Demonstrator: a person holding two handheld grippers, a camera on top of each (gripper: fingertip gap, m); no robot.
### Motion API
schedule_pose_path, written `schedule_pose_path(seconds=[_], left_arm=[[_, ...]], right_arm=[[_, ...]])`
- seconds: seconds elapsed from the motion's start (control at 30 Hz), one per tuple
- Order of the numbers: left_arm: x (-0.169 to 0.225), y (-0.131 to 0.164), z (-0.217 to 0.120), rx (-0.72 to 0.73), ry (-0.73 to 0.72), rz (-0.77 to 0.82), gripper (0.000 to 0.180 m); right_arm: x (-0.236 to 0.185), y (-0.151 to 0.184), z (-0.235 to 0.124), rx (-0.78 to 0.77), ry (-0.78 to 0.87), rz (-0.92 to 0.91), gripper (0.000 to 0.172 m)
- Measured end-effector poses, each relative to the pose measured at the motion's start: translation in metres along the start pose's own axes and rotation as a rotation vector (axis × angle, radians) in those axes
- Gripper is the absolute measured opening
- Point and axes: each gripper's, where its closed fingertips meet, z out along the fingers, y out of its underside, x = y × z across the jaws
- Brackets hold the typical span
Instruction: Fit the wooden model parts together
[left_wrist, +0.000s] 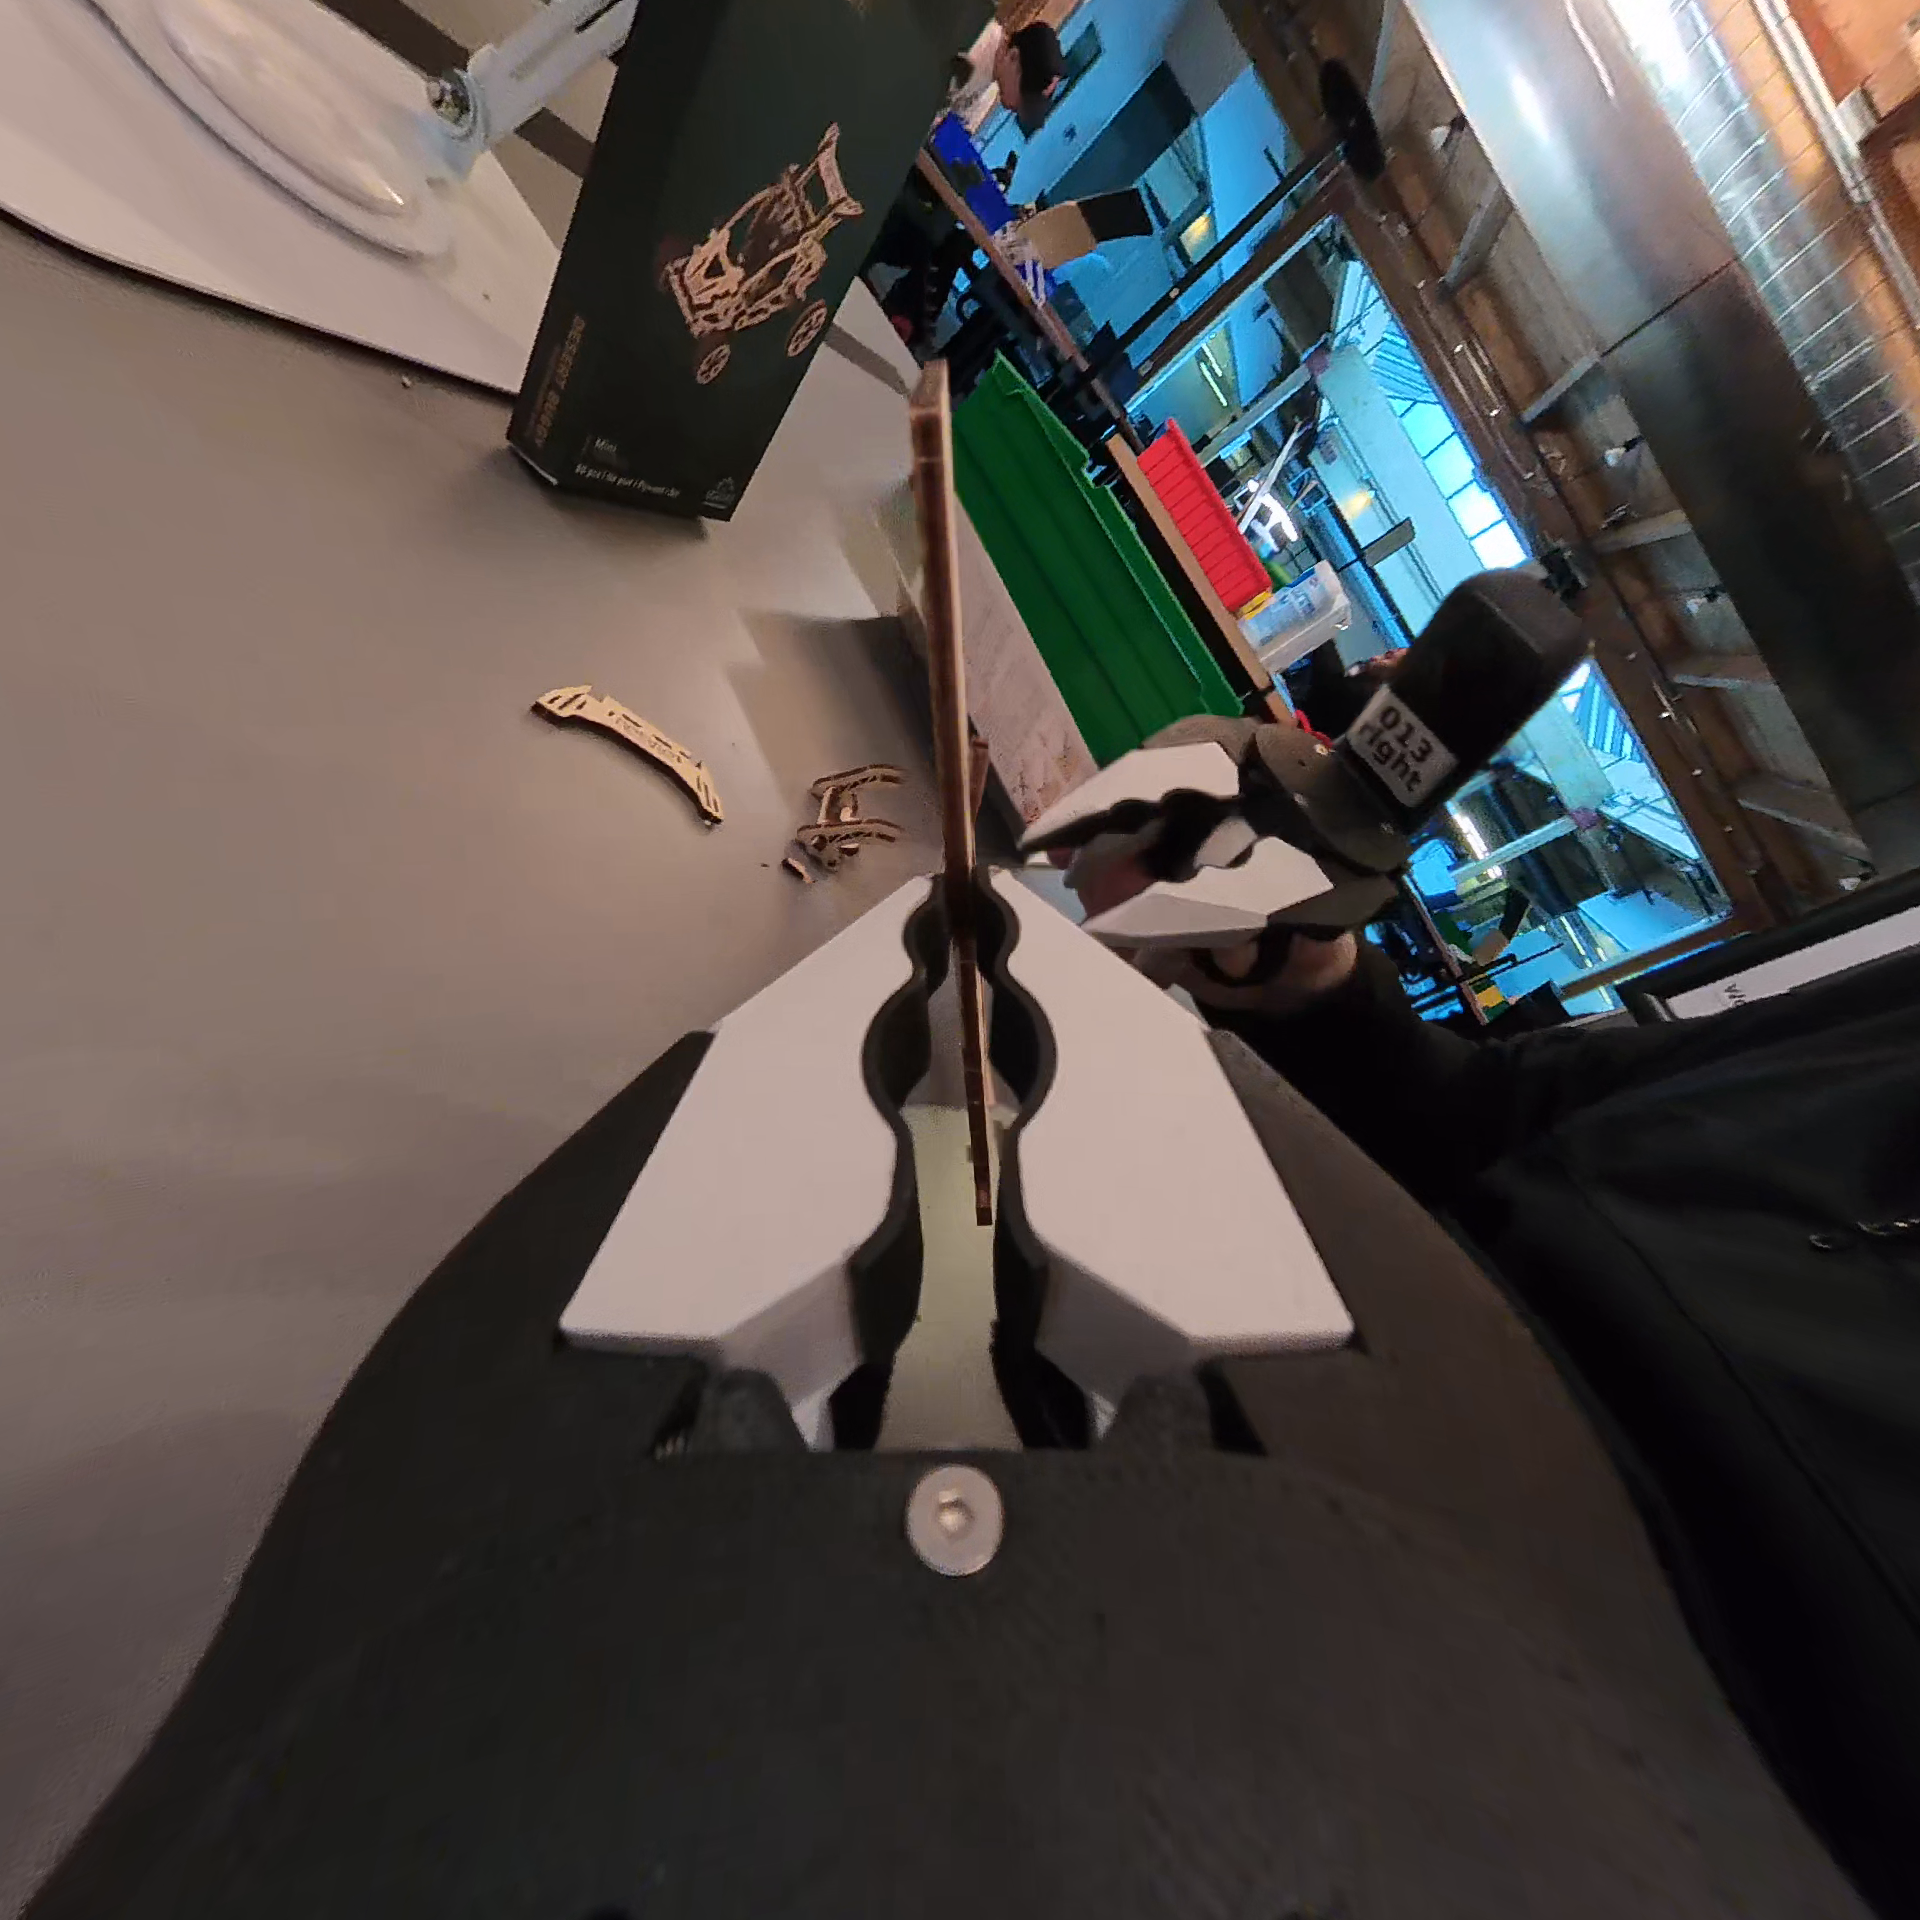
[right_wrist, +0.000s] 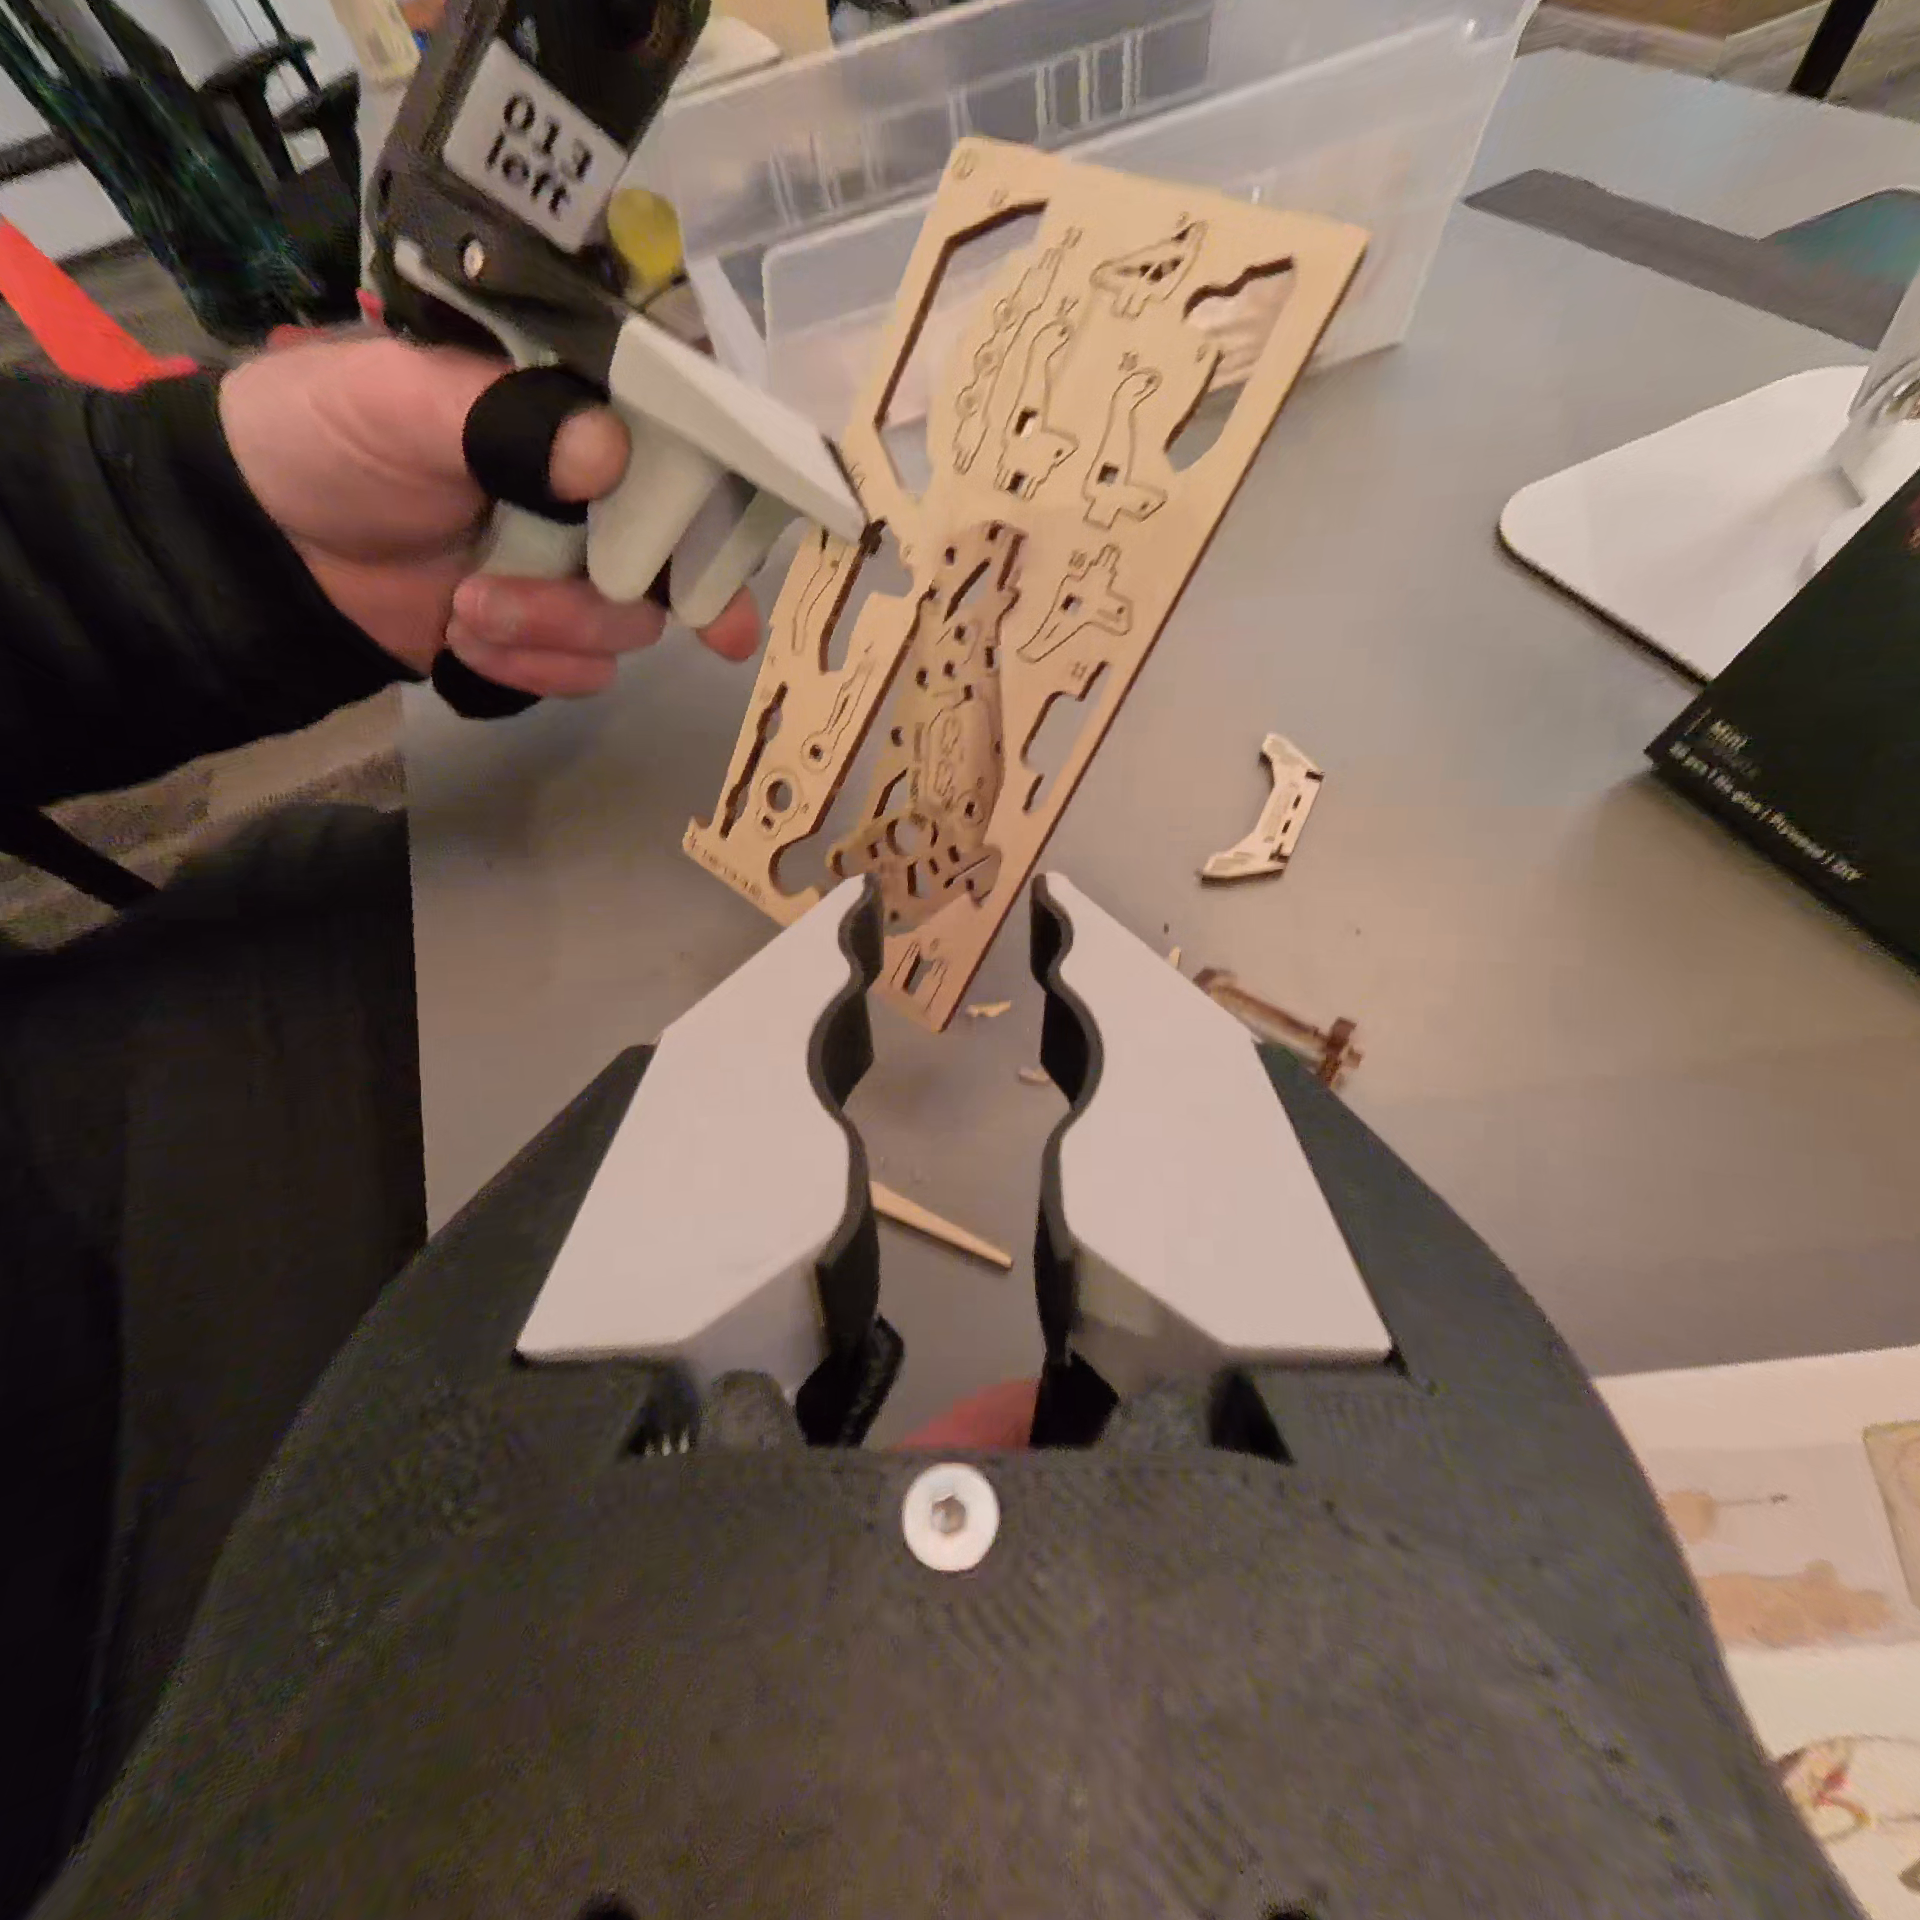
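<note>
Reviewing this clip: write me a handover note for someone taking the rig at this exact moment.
Left gripper: shut on the edge of the wooden sheet, holding it upright above the table.
Right gripper: open, holding nothing; its tips sit at the sheet's lower end, by a part half pushed out of the sheet.
On the table: a curved part, a small assembly, scraps, and the kit box.
Done: several parts are out of the sheet, and one small assembly is fitted.
Left: probably free the half-out part, then join it to the rest.
</note>
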Motion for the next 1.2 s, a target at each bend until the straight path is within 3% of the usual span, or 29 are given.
schedule_pose_path(seconds=[0.27,0.4,0.63,0.73,0.87,1.2], left_arm=[[0.026,-0.004,-0.009,0.021,0.08,-0.018,0.001],[0.034,-0.006,-0.011,0.04,0.11,-0.026,0.001],[0.039,-0.01,-0.015,0.077,0.142,-0.048,0.001],[0.043,-0.011,-0.016,0.085,0.155,-0.053,0.001],[0.045,-0.016,-0.018,0.109,0.169,-0.071,0.001],[0.045,-0.018,-0.014,0.134,0.157,-0.1,0.001]], right_arm=[[-0.006,-0.021,0.015,0.035,-0.084,0.054,0.029],[-0.015,-0.027,0.018,0.056,-0.183,0.134,0.015],[-0.021,-0.037,0.015,0.107,-0.292,0.272,0.011],[-0.024,-0.039,0.013,0.117,-0.341,0.311,0.026],[-0.028,-0.037,0.011,0.118,-0.373,0.309,0.031],[-0.036,-0.037,0.009,0.12,-0.459,0.373,0.005]])
